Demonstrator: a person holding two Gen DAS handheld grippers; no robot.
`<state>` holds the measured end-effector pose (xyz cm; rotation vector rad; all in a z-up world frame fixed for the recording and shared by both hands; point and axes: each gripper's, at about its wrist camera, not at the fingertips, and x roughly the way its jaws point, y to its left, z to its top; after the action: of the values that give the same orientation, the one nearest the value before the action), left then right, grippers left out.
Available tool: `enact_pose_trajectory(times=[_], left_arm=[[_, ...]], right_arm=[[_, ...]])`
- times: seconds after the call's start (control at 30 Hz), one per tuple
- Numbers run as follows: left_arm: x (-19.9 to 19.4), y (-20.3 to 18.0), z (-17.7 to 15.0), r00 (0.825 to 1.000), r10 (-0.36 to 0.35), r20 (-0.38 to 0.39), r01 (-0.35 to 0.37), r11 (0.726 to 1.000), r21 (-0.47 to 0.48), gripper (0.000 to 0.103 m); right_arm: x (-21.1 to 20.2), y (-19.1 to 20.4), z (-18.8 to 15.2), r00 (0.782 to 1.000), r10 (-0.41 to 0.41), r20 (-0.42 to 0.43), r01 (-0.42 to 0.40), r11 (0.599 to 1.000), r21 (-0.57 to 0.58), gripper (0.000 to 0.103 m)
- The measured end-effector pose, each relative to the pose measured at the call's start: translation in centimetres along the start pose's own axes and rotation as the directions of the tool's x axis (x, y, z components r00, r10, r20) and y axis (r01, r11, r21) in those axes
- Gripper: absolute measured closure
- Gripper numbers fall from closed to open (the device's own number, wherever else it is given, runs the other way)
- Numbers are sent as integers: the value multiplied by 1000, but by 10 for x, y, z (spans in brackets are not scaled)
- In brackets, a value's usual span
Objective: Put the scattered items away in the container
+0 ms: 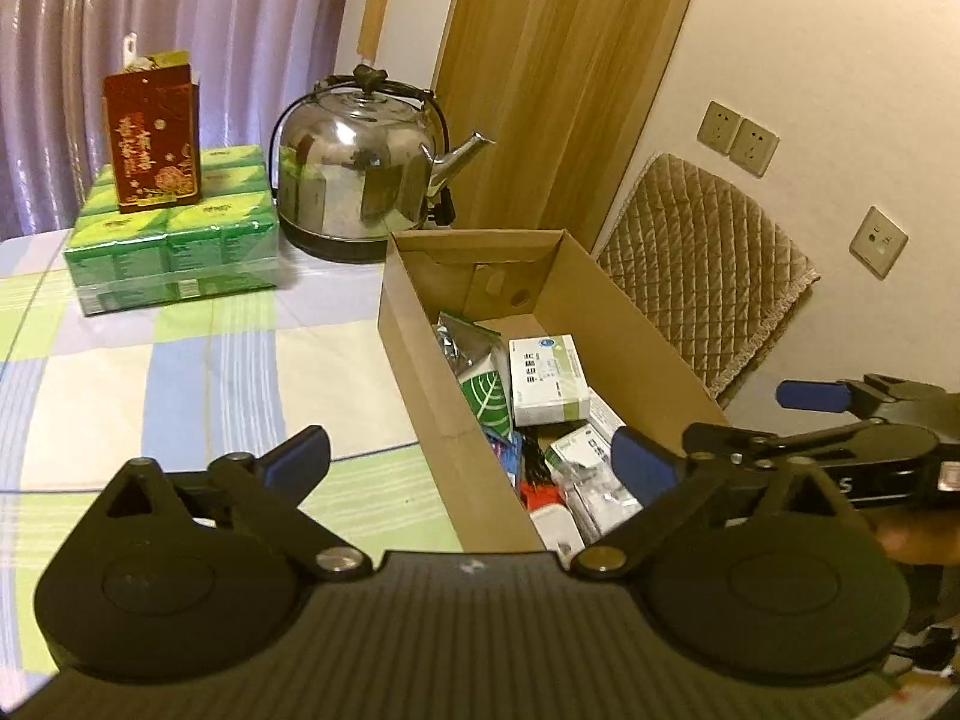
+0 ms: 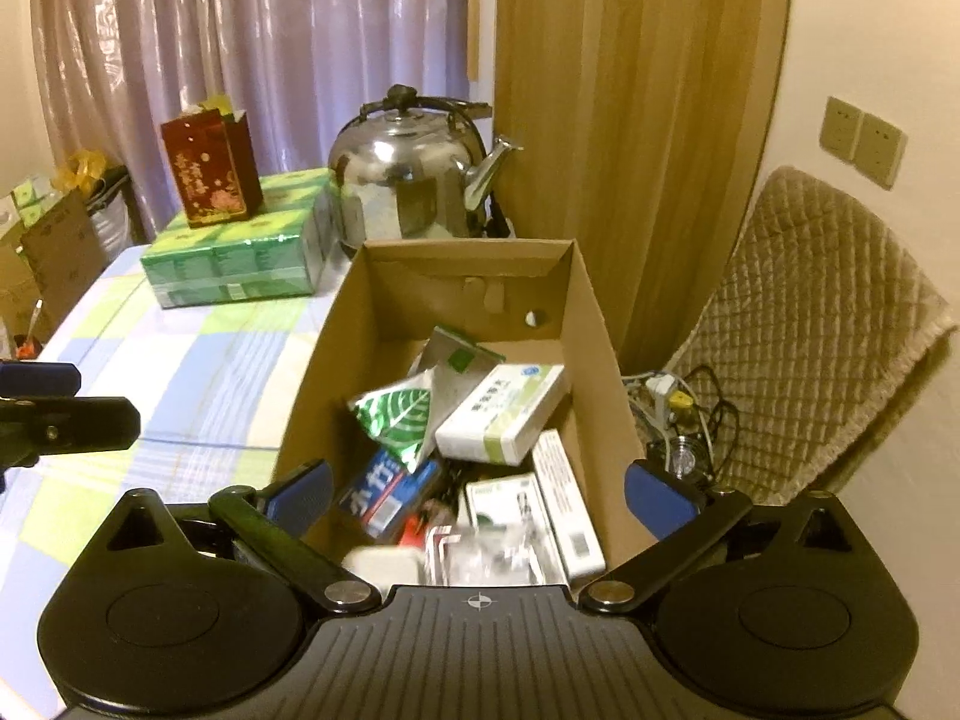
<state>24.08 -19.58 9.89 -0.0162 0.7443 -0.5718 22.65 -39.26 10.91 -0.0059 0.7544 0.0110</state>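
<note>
Boxes and packets lie piled inside the cardboard box (image 2: 600,324), just ahead of your right gripper (image 2: 477,495); both its jaws and the left gripper (image 1: 474,459) jaws gape empty. Sorting looks nearly finished: scan the bench (image 1: 180,372) for strays.

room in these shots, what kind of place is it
Most likely a home, perhaps a dining corner: a steel kettle stands on a table with a checked cloth, before curtains, with a padded chair beside it.

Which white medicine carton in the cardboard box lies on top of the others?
The white-and-green carton beside the leaf-printed pouch; the other white cartons lie lower.
</note>
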Motion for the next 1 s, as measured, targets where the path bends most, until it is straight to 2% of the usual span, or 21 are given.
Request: enact_pose_trajectory(times=[0.13, 0.37, 0.5, 0.63, 0.8, 1.0], left_arm=[[-21, -11, -18, 999, 21, 31, -21, 999, 26, 1], [-52, -14, -47, 999, 19, 26, -17, 998, -67, 1], [-68, -19, -63, 999, 48, 13, -47, 997, -63, 1], [-86, -31, -77, 994, 109, 20, -108, 994, -31, 1], [-103, -41, -95, 994, 111, 26, -109, 993, -55, 1], [-118, -48, -123, 989, 146, 23, -144, 987, -68, 1]], right_arm=[[-24, 7, -13, 1000, -16, 1, 16, 1000, -4, 2], [-64, 13, -38, 1000, -26, 8, 25, 999, 39, 2], [-84, 16, -51, 1000, -29, 12, 28, 999, 43, 2], [-104, 18, -65, 999, -42, 26, 40, 998, 56, 2], [-123, 22, -84, 998, -51, 25, 49, 997, 61, 2], [-142, 27, -109, 998, -61, 16, 60, 996, 73, 2]])
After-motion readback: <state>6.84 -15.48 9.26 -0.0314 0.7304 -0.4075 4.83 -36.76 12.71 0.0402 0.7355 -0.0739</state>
